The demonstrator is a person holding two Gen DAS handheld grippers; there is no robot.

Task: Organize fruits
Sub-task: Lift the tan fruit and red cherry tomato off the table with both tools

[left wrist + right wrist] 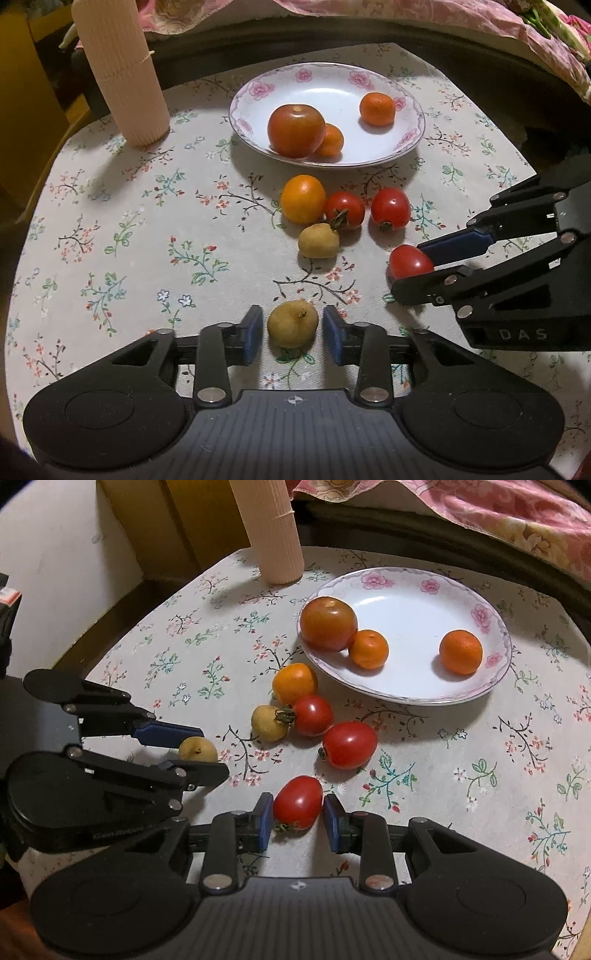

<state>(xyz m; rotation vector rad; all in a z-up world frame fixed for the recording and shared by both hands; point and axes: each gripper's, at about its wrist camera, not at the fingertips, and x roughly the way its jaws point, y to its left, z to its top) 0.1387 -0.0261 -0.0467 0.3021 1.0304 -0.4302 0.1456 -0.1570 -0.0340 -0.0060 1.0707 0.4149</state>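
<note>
My left gripper (291, 334) is sitting low over the flowered tablecloth (122, 236), its blue pads (253, 334) standing apart with a narrow gap on each side of a small yellow-brown fruit (292, 324) that is resting on the cloth between them, gripped by neither. Just ahead of this gripper a second yellow-brown fruit (318, 240) is lying, and beyond it a yellow-orange tomato (303, 199) and two red tomatoes (344, 209) (390, 207) are clustering near the plate. Far ahead, the floral-rimmed plate (332, 79) is holding a large red-brown tomato (296, 130) touching a small orange (330, 140), with another orange (377, 109) apart on the plate's right side. Ahead and to the left a ribbed cream cylinder (122, 70) is standing upright. To the right, my right gripper (298, 818) is clamping a red cherry tomato (297, 802) between its pads, low over the cloth.
</note>
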